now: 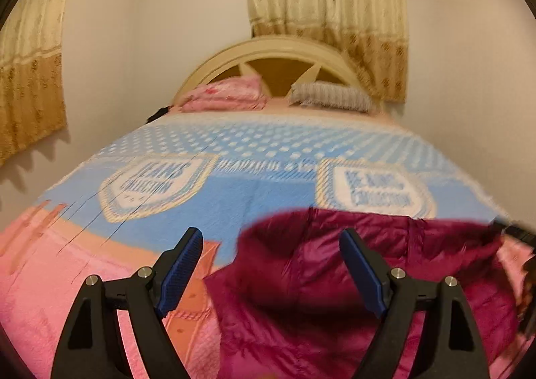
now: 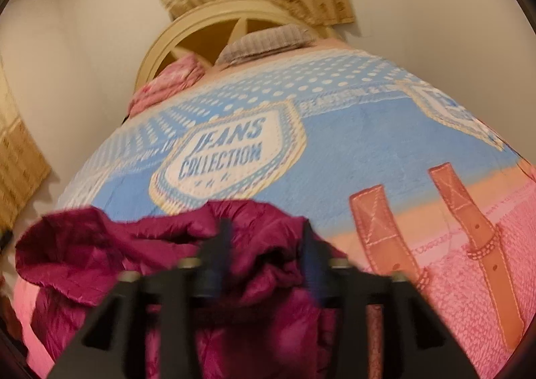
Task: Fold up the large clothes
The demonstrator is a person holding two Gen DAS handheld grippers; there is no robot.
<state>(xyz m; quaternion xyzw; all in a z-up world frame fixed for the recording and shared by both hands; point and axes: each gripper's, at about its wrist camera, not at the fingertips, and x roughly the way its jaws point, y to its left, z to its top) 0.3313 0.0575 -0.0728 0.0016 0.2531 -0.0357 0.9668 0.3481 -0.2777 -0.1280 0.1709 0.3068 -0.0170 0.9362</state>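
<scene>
A shiny magenta quilted jacket (image 1: 318, 278) lies bunched at the near end of the bed. My left gripper (image 1: 271, 245) is open over the jacket's left edge and holds nothing. In the right wrist view the jacket (image 2: 100, 245) sits crumpled below the camera. My right gripper (image 2: 268, 245) is blurred by motion; its fingers stand partly apart with a fold of jacket between them. I cannot tell if it grips the cloth.
The bed carries a blue and pink blanket (image 1: 234, 191) printed "JEANS COLLECTION" (image 2: 227, 151). A pink pillow (image 1: 224, 94) and a striped grey pillow (image 1: 330, 96) lie by the cream headboard (image 1: 268, 51). Curtains (image 1: 328, 10) hang behind. Walls stand close on both sides.
</scene>
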